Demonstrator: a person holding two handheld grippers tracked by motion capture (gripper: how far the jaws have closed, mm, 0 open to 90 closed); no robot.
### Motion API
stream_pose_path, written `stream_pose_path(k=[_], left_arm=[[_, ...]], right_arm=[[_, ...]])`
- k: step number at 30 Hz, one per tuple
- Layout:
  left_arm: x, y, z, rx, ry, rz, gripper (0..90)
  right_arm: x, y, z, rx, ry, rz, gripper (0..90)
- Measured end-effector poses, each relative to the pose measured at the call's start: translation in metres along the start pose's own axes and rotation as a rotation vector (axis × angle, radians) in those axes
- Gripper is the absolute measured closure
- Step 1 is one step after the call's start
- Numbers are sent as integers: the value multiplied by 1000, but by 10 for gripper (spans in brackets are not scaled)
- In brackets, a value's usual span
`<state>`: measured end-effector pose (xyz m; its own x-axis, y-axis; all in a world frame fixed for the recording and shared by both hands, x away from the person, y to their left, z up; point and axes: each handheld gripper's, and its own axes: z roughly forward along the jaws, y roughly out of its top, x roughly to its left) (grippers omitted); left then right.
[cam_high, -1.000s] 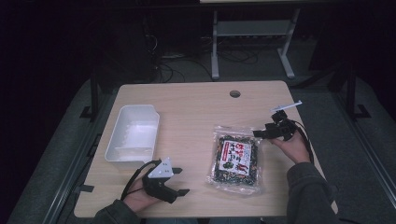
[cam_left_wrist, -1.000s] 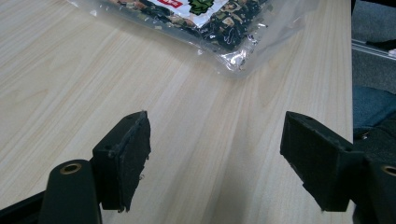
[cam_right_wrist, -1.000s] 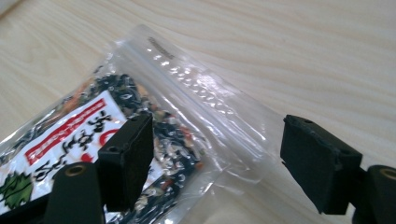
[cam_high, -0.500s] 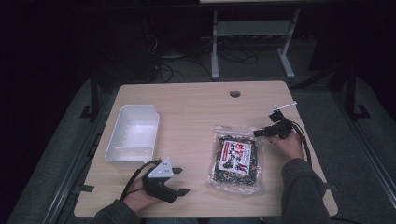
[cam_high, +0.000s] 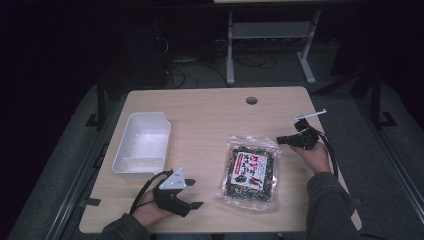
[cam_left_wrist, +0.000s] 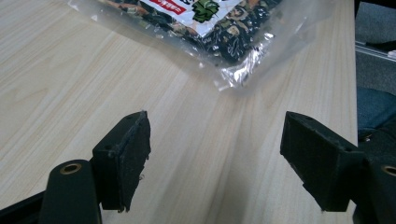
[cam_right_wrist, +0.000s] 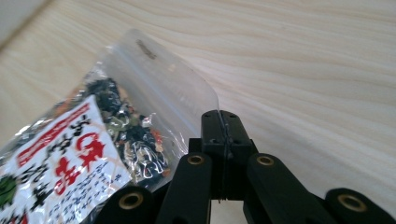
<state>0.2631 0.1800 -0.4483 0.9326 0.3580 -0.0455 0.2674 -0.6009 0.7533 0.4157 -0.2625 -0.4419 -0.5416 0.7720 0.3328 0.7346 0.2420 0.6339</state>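
The snack bag (cam_high: 250, 172) lies flat on the counter (cam_high: 210, 115), right of centre in the high view, with the white tray (cam_high: 142, 145) well apart at the left. The right tongs (cam_high: 281, 141) have just been closing, and in the right gripper view they are seen shut on the bag's clear upper corner. The left tongs (cam_high: 196, 194) rest at the lower left, spread wide and holding nothing. A grasp appears to be in hand; a lift is judged next, calling for a firm pinch so the slick film is not lost.
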Motion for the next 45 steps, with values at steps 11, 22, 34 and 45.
stream_pose_path(k=[11,22,34,45], left_arm=[[4,6,9,-20,-8,-36,225],[15,24,37,-21,-49,-122,216],[19,30,59,-22,-173,-183,228],[20,32,49,-70,-236,-180,562]], right_arm=[[37,3,-39,-120,63,-109,897],[67,-1,-72,-227,118,-189,897],[98,-1,-92,-345,193,-261,897],[109,-1,-88,-406,223,-267,897]])
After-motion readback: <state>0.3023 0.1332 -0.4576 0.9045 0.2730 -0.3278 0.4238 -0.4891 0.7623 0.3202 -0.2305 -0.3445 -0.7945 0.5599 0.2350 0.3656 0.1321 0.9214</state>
